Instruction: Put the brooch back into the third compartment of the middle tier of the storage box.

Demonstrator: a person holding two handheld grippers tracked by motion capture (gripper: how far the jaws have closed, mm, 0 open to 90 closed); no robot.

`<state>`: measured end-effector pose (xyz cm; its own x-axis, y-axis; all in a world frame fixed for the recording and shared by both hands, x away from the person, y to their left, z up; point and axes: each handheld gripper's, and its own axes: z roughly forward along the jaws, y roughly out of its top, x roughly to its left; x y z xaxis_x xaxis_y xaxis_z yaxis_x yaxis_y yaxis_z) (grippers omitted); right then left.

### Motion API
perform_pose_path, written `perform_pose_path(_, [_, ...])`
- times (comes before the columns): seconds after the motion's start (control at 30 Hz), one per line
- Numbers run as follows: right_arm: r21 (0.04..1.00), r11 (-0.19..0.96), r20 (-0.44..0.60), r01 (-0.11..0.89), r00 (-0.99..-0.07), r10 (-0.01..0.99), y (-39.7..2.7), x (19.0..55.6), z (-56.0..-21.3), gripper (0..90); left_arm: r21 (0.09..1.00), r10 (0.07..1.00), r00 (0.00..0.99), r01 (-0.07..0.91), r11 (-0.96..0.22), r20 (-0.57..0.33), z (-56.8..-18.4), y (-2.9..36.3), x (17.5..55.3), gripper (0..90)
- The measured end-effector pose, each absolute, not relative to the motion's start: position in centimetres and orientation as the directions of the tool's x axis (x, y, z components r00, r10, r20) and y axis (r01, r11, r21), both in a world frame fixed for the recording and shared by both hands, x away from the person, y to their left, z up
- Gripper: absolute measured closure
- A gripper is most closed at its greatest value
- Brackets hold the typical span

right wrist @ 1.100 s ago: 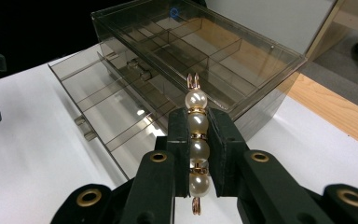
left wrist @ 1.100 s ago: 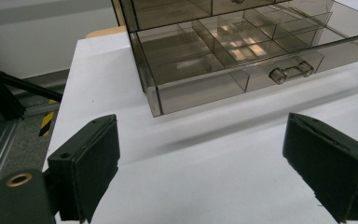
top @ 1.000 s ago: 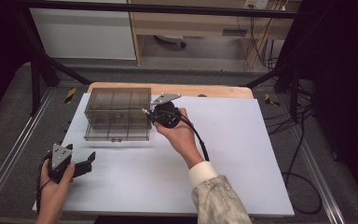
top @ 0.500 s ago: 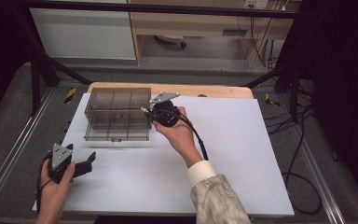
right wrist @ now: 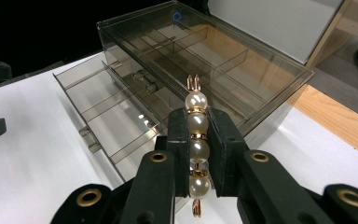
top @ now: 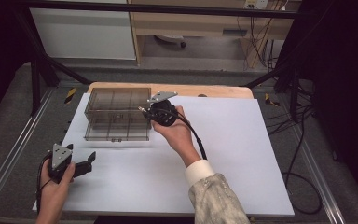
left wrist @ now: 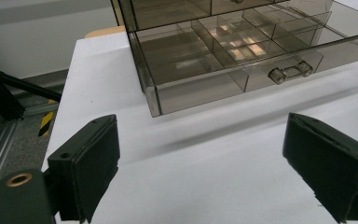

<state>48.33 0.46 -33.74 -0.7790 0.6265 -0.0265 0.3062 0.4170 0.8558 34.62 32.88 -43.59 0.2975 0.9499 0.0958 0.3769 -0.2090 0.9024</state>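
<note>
Beside the drawer box [top: 117,113], right claw [right wrist: 197,135] with pearl clip [right wrist: 196,140].

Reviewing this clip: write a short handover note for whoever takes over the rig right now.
Right gripper: shut on a pearl hair clip, held beside the smoky clear drawer organizer, at its right side.
Left gripper: open, holding nothing, low over the white board in front of the organizer.
Bottom drawer is already pulled out; its compartments look bare.
Done: clip picked up, drawer opened.
Left, probably: lower the clip into a drawer compartment, release, push the drawer shut.
</note>
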Motion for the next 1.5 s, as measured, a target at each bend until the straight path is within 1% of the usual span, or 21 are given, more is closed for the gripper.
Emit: perform_pose_path(1.5, [0.867, 0.383, 0.006, 0.32, -0.774, 0.633, 1.8, 48.8, -34.7, 79.7, 0.903, 0.95, 0.297, 0.378, -0.205, 0.091, -43.6, 33.0, 34.6, 10.6])
